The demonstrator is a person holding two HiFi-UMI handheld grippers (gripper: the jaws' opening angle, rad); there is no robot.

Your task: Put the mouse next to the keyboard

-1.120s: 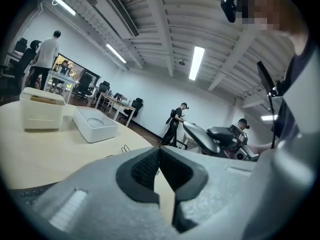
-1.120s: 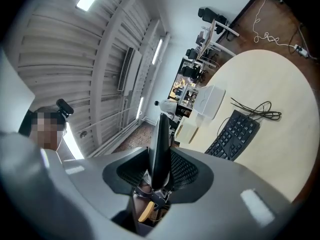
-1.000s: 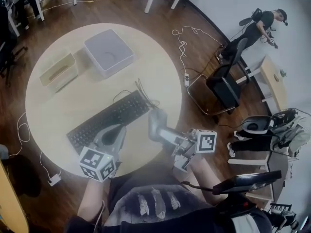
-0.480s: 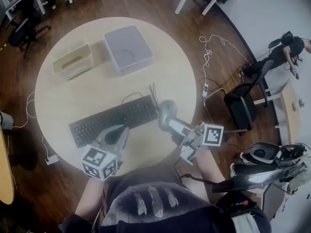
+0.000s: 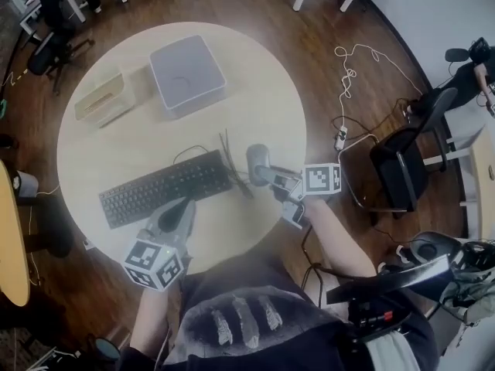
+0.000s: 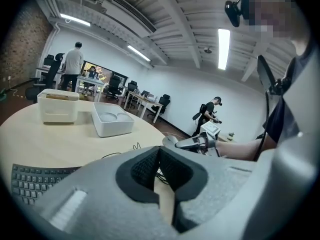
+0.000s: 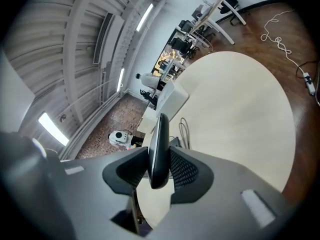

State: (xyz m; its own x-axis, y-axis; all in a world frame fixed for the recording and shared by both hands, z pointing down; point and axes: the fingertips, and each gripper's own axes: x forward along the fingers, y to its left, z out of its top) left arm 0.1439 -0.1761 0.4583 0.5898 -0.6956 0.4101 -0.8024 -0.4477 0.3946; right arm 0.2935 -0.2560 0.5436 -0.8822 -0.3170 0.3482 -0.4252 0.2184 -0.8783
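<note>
A black keyboard [image 5: 166, 186] lies on the round pale table [image 5: 116, 145], its cable [image 5: 232, 161] bunched at its right end. My right gripper [image 5: 267, 172] is shut on the dark grey mouse [image 5: 257, 161], just right of the keyboard's right end. In the right gripper view the mouse [image 7: 159, 149] stands edge-on between the pads. I cannot tell whether it touches the table. My left gripper [image 5: 184, 207] is shut and empty, near the keyboard's front edge. The left gripper view shows its jaws closed, the keyboard [image 6: 30, 181] to their left and the mouse [image 6: 170, 140] beyond.
A white square box [image 5: 186, 74] and a beige tray [image 5: 100, 97] stand at the table's far side. Black chairs [image 5: 402, 168] and a power strip with white cable [image 5: 340, 137] are on the wooden floor to the right. People stand farther off in the room.
My right gripper has carried the mouse forward, from near the table's front edge to beside the keyboard's right end. The left gripper has kept its place by the keyboard.
</note>
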